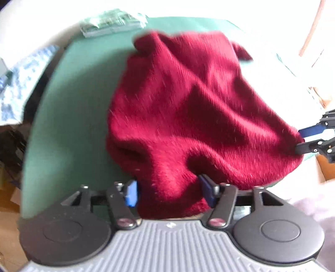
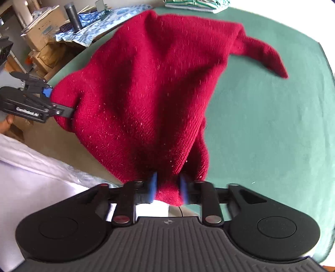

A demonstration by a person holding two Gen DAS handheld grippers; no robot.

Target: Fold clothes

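One dark red knitted garment [image 2: 146, 90] is held up above the green-covered surface [image 2: 272, 136], bunched and creased, with one sleeve [image 2: 266, 58] trailing toward the far right corner. Two claws are engaged. The left claw [image 1: 167, 193] has a fold of the knit's near edge between its blue pads [image 1: 131, 193]; whether the pads press on it cannot be told. The right claw [image 2: 167, 188] is clamped on a gathered wad of the same edge. One folded stack of green-and-white cloth [image 2: 196, 5] lies at the far edge. Beyond the left edge: several cardboard boxes [image 2: 41, 27], one dark cylinder [image 2: 73, 15], one blue-patterned cloth [image 2: 94, 25].
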